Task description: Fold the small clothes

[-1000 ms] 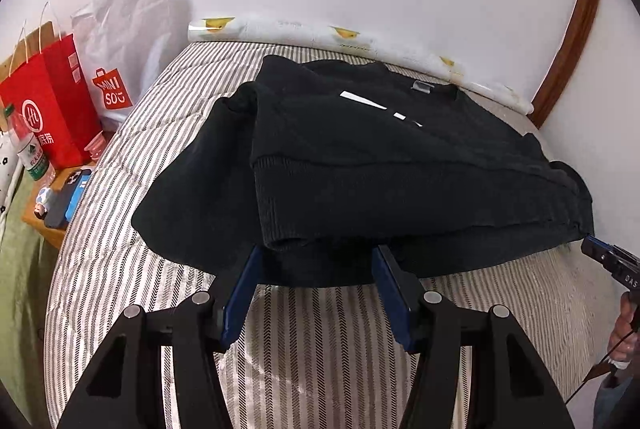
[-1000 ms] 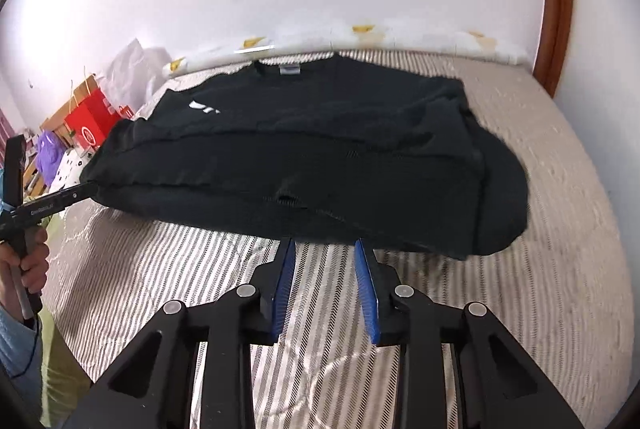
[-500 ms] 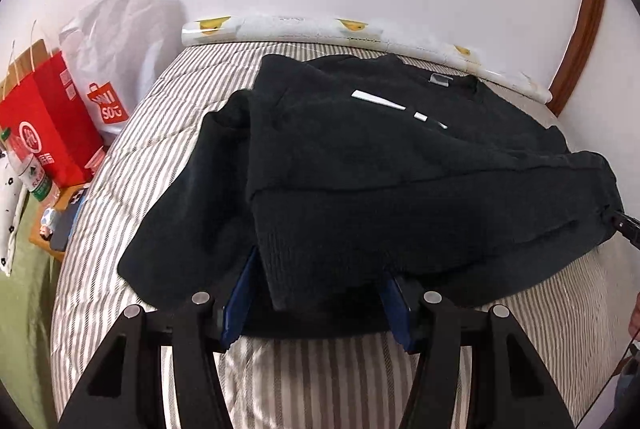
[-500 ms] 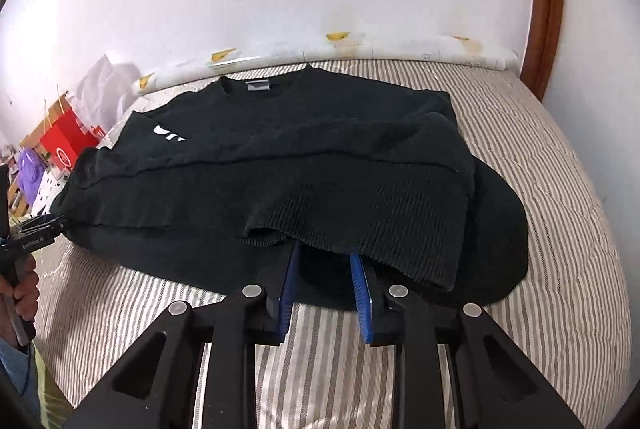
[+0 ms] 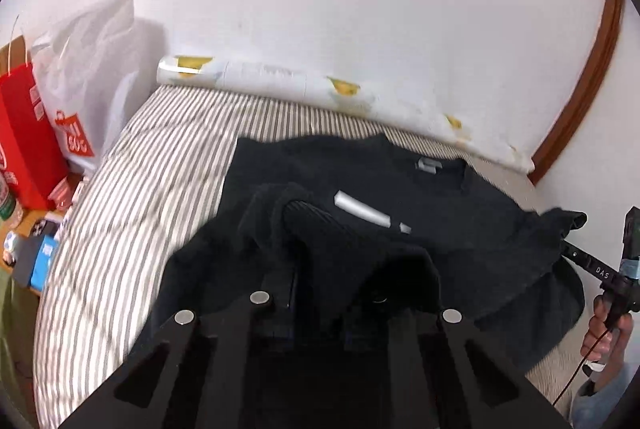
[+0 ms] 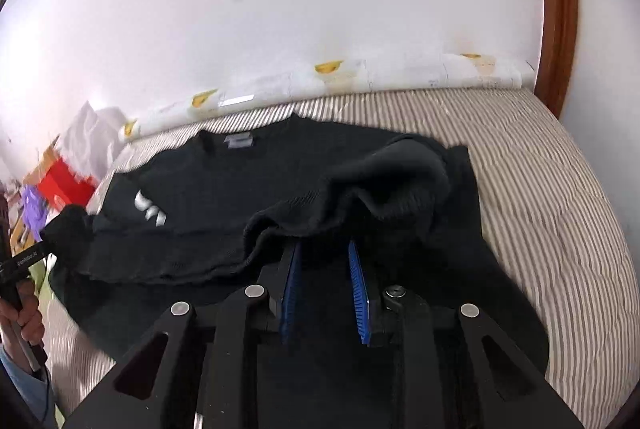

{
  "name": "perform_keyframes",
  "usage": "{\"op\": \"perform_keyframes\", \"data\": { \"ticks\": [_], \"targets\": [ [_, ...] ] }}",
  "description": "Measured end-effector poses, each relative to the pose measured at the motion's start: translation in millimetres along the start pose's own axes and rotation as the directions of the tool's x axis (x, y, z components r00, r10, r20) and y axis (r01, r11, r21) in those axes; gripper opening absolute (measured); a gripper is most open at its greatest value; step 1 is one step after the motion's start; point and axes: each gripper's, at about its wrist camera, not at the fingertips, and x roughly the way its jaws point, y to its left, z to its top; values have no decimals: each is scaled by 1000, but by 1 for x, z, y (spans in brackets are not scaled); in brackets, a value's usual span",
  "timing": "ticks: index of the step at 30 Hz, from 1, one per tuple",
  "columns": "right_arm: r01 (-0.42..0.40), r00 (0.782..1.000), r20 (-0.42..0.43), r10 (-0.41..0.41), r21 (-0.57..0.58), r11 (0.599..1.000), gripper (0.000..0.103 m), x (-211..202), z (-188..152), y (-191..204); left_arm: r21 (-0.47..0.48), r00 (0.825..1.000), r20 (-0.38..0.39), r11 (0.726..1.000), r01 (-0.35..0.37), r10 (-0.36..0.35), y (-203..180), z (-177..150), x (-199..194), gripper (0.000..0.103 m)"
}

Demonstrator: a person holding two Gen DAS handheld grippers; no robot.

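A black sweatshirt (image 5: 472,229) with a white logo (image 5: 362,212) lies chest-up on the striped bed (image 5: 168,165). Its ribbed bottom hem (image 5: 340,241) is raised off the bed and carried toward the collar. My left gripper (image 5: 320,261) is shut on the hem's left corner; the cloth hides the fingertips. In the right wrist view the sweatshirt (image 6: 248,189) is seen with its hem (image 6: 384,185) draped over my right gripper (image 6: 324,249), whose blue pads (image 6: 291,285) stand apart lower down with the tips under the cloth. The other gripper shows at each view's edge.
A white patterned roll (image 5: 304,89) lies along the wall at the bed's far edge. Red and white shopping bags (image 5: 68,117) and small clutter stand left of the bed. A brown door frame (image 5: 580,89) rises at the right.
Both grippers reached the hem, closed on it and lifted it, then carried it forward over the sweatshirt's body toward the collar.
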Motion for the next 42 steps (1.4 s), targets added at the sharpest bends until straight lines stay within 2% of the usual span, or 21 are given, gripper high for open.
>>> {"op": "perform_keyframes", "data": {
  "ticks": [3,6,7,8,9,11,17,20,24,26,31,33,34,35,37,39,40,42],
  "targets": [
    [23,1000,0,-23,28,999,24,16,20,-6,-23,1000,-4,1000,5,-6,0,21,14,16],
    [43,999,-7,-43,44,998,24,28,33,-11,-53,999,-9,998,31,-32,1,35,22,33],
    [49,999,-5,-49,35,998,25,30,36,-11,-57,999,5,998,36,-36,0,38,22,50],
    [60,998,0,-60,24,998,26,29,38,-12,-60,999,29,998,35,-34,0,41,19,75],
    [72,997,10,-72,17,997,28,28,40,-14,-59,998,57,998,38,-35,0,44,17,81],
    [94,995,29,-94,23,995,38,26,42,-22,-40,995,91,998,44,-40,-3,46,14,81],
    [165,986,-26,-166,-22,986,41,40,39,-36,25,998,54,999,-38,37,-5,40,28,81],
    [174,982,-72,-175,-26,984,47,51,42,-43,36,994,29,994,-103,102,0,38,40,80],
    [197,976,-90,-199,-33,980,50,66,50,-47,48,985,-9,984,-172,173,10,37,58,78],
    [207,972,-102,-211,-44,977,51,75,54,-48,63,981,-24,979,-192,194,13,35,67,74],
    [206,968,-131,-216,-87,975,51,99,59,-44,55,979,-68,980,-189,193,20,29,86,73],
    [211,965,-135,-226,-114,971,47,109,60,-42,51,978,-81,981,-186,190,22,26,92,74],
    [210,965,-132,-226,-123,970,34,111,60,-41,44,979,-86,982,-182,186,24,26,94,74],
    [199,968,-124,-216,-137,970,10,112,59,-39,40,979,-89,983,-178,181,24,26,95,74],
    [156,980,-102,-173,-157,975,7,107,59,-35,26,981,-90,985,-171,173,27,27,95,75],
    [198,980,-10,-201,-138,970,6,92,61,-38,12,981,-87,985,-173,174,30,26,93,75],
    [239,971,28,-237,-86,967,6,83,63,-47,6,981,-83,985,-174,173,31,26,92,75],
    [237,972,4,-237,6,972,6,84,63,-66,-5,981,-82,984,-176,175,31,26,91,75]
  ]
}}
